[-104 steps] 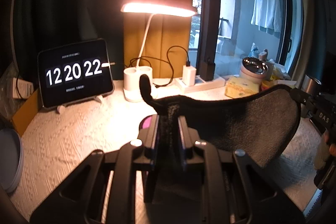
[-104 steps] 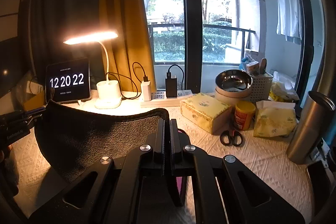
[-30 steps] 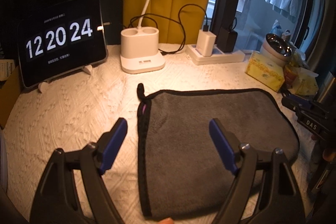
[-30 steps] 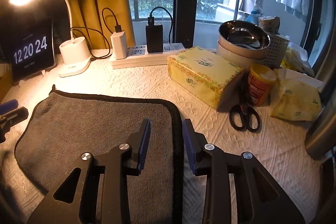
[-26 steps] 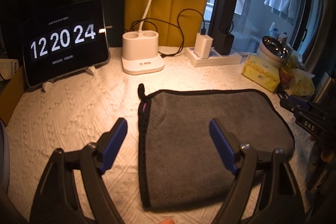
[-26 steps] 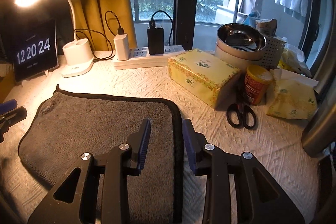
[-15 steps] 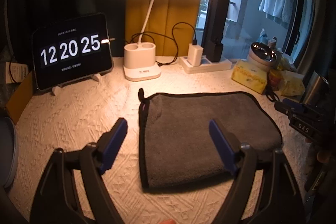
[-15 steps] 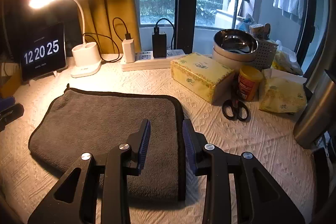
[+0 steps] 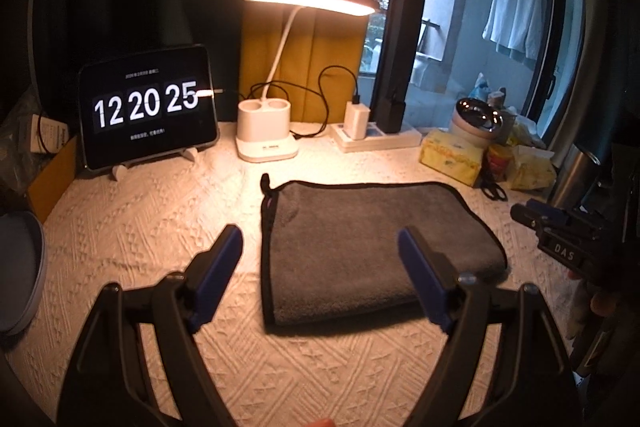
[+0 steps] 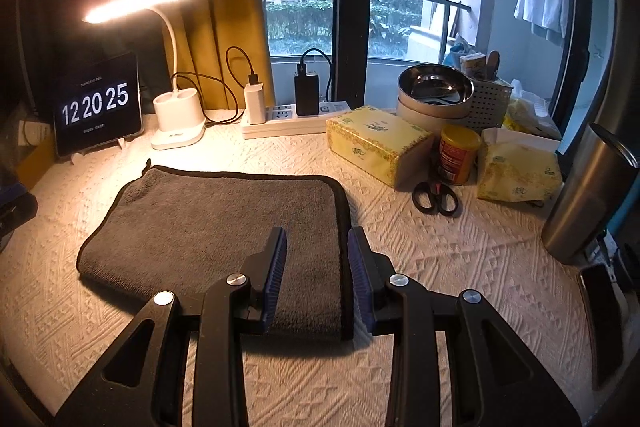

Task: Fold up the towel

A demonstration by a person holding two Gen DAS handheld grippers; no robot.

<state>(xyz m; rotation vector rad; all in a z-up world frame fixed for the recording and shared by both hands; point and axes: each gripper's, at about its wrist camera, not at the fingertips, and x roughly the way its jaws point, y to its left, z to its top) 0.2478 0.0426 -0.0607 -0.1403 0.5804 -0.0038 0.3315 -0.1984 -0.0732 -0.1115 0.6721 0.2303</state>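
left wrist view: the left tool [image 9: 320,259] hangs spread wide and empty above the folded grey towel [image 9: 368,243], which lies flat mid-worktop [image 9: 140,227] before the lamp [image 9: 268,143] and clock [image 9: 146,107].
right wrist view: the right tool [image 10: 317,263] is parted, gripping nothing, over the towel's [image 10: 224,223] right edge; scissors [image 10: 435,198] lie near.

Towel [image 10: 224,223] on tablecloth [image 10: 460,247]; lamp [image 10: 176,123], clock [image 10: 98,105] behind.

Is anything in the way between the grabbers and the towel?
No, nothing visible. The gray towel lies flat, already folded over, right ahead of both open grippers, left and right. The scissors lie off to its right side.
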